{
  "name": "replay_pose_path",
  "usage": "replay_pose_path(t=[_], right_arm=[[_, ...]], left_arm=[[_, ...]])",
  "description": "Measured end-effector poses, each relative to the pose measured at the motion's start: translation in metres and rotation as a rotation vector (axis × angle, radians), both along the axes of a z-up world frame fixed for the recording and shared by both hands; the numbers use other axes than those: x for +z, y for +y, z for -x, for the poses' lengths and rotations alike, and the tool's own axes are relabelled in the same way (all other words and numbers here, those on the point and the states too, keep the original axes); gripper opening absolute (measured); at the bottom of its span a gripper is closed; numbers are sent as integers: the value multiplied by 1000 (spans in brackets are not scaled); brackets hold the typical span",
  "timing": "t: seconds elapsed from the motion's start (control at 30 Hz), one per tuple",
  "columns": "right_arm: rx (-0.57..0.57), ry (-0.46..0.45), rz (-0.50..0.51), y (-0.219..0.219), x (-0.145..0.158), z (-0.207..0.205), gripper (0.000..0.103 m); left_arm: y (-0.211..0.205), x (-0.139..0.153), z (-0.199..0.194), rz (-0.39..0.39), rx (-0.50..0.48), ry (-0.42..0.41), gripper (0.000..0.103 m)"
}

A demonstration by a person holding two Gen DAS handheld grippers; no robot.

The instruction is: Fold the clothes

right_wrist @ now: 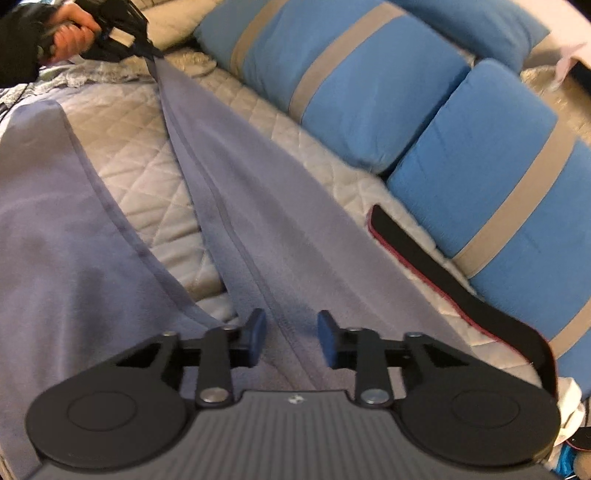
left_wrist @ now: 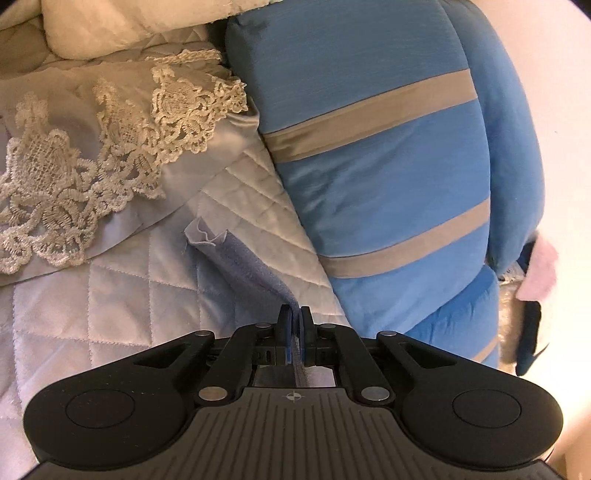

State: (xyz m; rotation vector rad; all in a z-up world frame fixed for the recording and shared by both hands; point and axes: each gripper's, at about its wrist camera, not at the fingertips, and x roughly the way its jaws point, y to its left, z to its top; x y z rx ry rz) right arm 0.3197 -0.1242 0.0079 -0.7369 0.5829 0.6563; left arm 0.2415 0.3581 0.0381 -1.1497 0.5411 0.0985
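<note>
A grey-blue fleece garment (right_wrist: 258, 206) lies spread over a quilted cream bed cover (right_wrist: 129, 122). In the left wrist view my left gripper (left_wrist: 294, 314) is shut on one corner of the garment (left_wrist: 240, 266), whose hem sticks out past the fingertips, lifted off the cover. The right wrist view shows that same left gripper (right_wrist: 147, 48) far off at the top left, held by a person's hand (right_wrist: 70, 29), with the cloth drawn taut up to it. My right gripper (right_wrist: 291, 328) hovers over the near end of the garment. Its jaws stand apart with fabric below the gap and no pad pressing on it.
Blue cushions with grey stripes (right_wrist: 351, 85) line the far side of the bed, close to the right of the left gripper (left_wrist: 388, 166). A lace-trimmed cloth (left_wrist: 92, 158) lies to the left. A black strap with a red edge (right_wrist: 443, 273) lies between garment and cushions.
</note>
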Motion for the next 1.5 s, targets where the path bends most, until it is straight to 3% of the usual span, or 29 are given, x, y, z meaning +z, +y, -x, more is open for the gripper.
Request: replay_pose_path(t=[0.2, 0.27, 0.3, 0.33, 0.6, 0.63, 0.67, 0.73, 1.13, 1.2, 1.3, 1.5], right_arm=[[37, 23, 82, 10, -3, -1, 38], [48, 37, 110, 13, -5, -3, 27], [51, 43, 123, 15, -6, -4, 3], [54, 45, 130, 15, -6, -5, 0], [67, 5, 113, 7, 11, 7, 0], [67, 1, 120, 5, 12, 8, 1], [65, -3, 131, 4, 12, 9, 18], [67, 0, 153, 2, 10, 7, 36], [96, 28, 264, 2, -5, -2, 41], [109, 24, 290, 3, -7, -2, 37], [120, 11, 310, 2, -9, 0, 0], [95, -83, 271, -6, 5, 5, 0]], left_arm=[[3, -5, 0, 10, -1, 12, 3], [4, -7, 1, 16, 1, 13, 3], [4, -8, 1, 16, 1, 15, 3], [4, -9, 1, 18, 1, 15, 3], [6, -12, 4, 22, -5, 31, 3], [6, -13, 4, 23, -5, 32, 3], [6, -14, 4, 24, -4, 33, 3], [6, -15, 4, 28, -2, 34, 3], [7, -16, 4, 35, -3, 39, 3], [7, -16, 4, 35, -3, 41, 3], [7, -16, 4, 35, -3, 43, 3], [7, -15, 6, 33, -7, 52, 3]])
